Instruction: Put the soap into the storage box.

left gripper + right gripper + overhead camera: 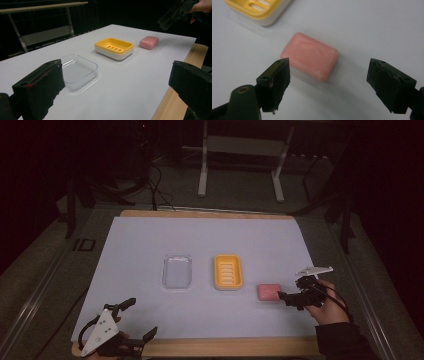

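Observation:
A pink soap bar (269,291) (149,42) (309,56) lies flat on the white sheet, right of a yellow soap dish (228,271) (114,48) (259,10). My right gripper (287,297) (328,77) hovers just right of the bar, open, its jaws on either side of the bar's near end without touching it. It also shows far off in the left gripper view (175,15). My left gripper (142,316) (115,82) rests at the table's front left edge, open wide with nothing between its jaws.
A clear plastic tray (177,270) (75,71) sits left of the yellow dish. The white sheet (210,235) covers a wooden table whose edge (210,346) shows along the front. A white metal stand (240,165) is on the floor beyond the table.

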Tool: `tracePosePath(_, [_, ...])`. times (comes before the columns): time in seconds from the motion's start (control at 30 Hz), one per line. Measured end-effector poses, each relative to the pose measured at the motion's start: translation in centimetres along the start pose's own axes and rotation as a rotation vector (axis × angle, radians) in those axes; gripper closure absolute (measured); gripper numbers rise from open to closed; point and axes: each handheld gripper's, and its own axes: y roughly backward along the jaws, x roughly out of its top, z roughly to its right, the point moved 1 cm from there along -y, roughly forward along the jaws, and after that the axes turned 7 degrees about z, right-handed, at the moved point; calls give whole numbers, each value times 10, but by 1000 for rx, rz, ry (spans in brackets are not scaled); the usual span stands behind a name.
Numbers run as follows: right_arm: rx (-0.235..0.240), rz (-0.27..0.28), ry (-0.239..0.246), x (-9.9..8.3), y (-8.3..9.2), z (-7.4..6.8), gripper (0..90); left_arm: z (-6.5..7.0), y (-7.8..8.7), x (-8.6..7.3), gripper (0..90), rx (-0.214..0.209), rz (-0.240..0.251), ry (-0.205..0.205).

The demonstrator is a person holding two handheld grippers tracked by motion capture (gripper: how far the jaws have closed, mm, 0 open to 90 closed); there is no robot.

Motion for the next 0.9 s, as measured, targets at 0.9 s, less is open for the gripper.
tracePosePath(0.9, [135,-630,-180,-14,-25,10,212,0,-1,-1,2,3,-9,-3])
